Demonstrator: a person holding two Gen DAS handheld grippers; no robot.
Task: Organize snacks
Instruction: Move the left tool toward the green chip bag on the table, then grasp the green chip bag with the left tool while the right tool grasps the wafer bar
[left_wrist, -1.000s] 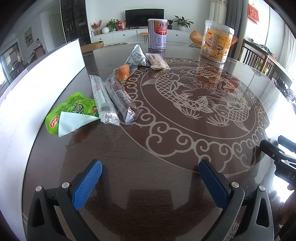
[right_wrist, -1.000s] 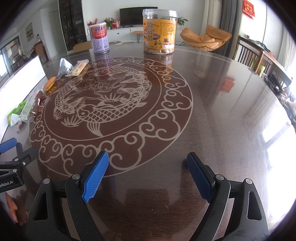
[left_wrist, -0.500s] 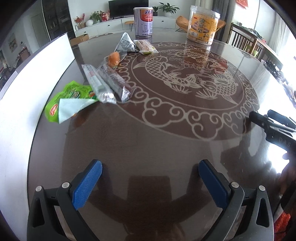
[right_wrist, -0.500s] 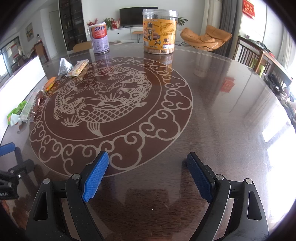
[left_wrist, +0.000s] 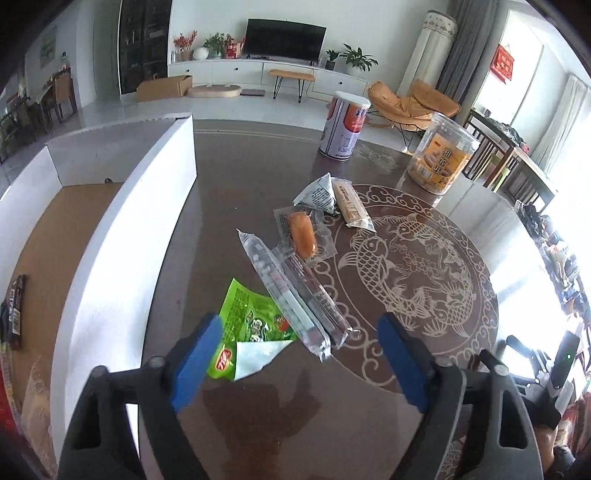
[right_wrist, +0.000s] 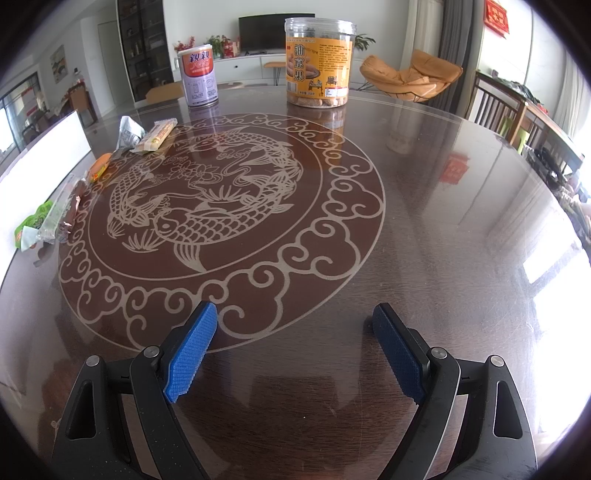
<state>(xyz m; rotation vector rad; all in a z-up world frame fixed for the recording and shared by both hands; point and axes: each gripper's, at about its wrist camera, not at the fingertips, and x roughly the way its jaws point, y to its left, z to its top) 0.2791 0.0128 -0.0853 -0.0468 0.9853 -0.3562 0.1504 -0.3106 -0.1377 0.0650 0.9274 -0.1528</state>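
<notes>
Your left gripper (left_wrist: 299, 356) hangs above the desk (left_wrist: 258, 424), its fingers apart, just been closing, clamped on nothing; the green snack packet (left_wrist: 251, 325) lies between them below. Your right gripper (right_wrist: 295, 350) gapes empty.

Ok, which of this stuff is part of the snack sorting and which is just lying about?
For the job:
green packet
two long bars
orange snack
grey pouch
beige bar
can
jar
white box

Lying about:
tissue
</notes>
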